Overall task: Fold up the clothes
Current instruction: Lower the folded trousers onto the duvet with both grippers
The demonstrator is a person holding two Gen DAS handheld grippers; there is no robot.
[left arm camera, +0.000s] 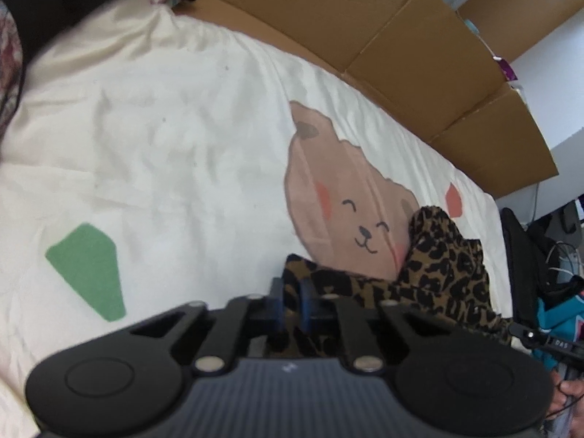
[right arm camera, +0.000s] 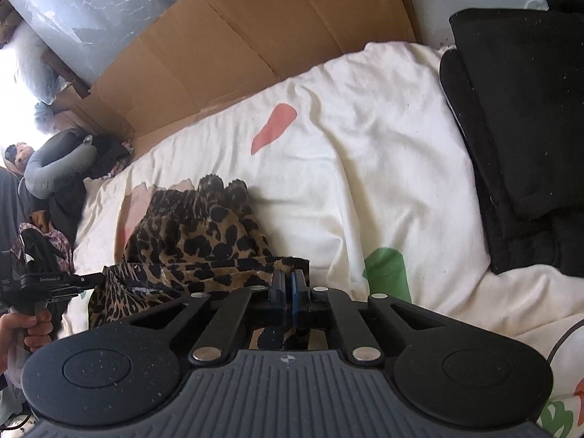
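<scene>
Left wrist view: the left claw (left arm camera: 290, 292) is pinching an edge of a leopard-print garment (left arm camera: 438, 270), its two dark fingers drawn tight together with the fabric running between them. The rest of the garment is bunching up just ahead and to the right of the claw, lying on a white bedspread (left arm camera: 164, 138) printed with a smiling bear face (left arm camera: 339, 197) directly beyond the fingertips and a green patch (left arm camera: 89, 270) off to the claw's left. Flattened cardboard (left arm camera: 401, 43) is standing along the far side of the bed.

Right wrist view: the right claw (right arm camera: 290, 286) is likewise clamping the leopard-print garment (right arm camera: 197, 233), which is spreading ahead and to its left across the bedspread (right arm camera: 365, 168). Black cushions (right arm camera: 522, 116) are resting far off to the claw's right. At the left edge, a person's hand (right arm camera: 34, 328) is holding the other gripper's handle.
</scene>
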